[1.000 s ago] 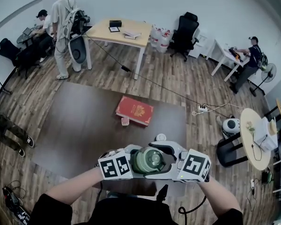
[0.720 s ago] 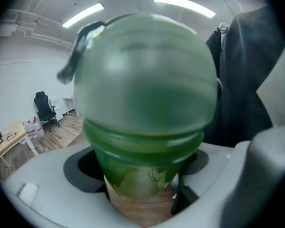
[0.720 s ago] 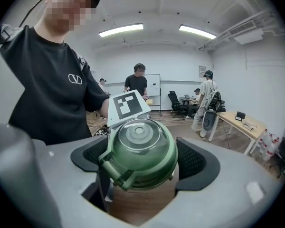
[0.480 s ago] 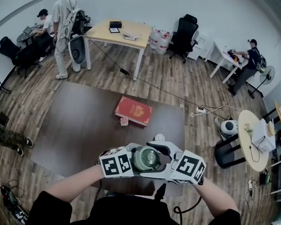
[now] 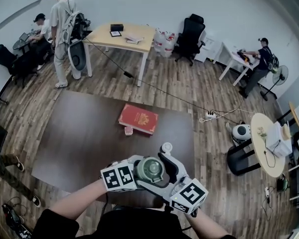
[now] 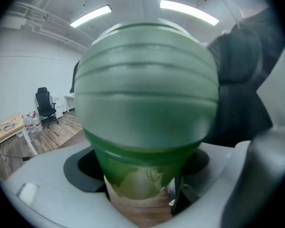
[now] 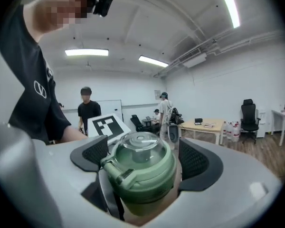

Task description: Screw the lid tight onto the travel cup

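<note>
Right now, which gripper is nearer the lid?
Right. The right gripper has its jaws clamped on the lid; the left gripper holds the travel cup lower down its body.

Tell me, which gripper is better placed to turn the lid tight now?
The right gripper: its jaws clamp the green lid from both sides, so it can probably twist it. The left gripper holds the cup body and should only steady it.
</note>
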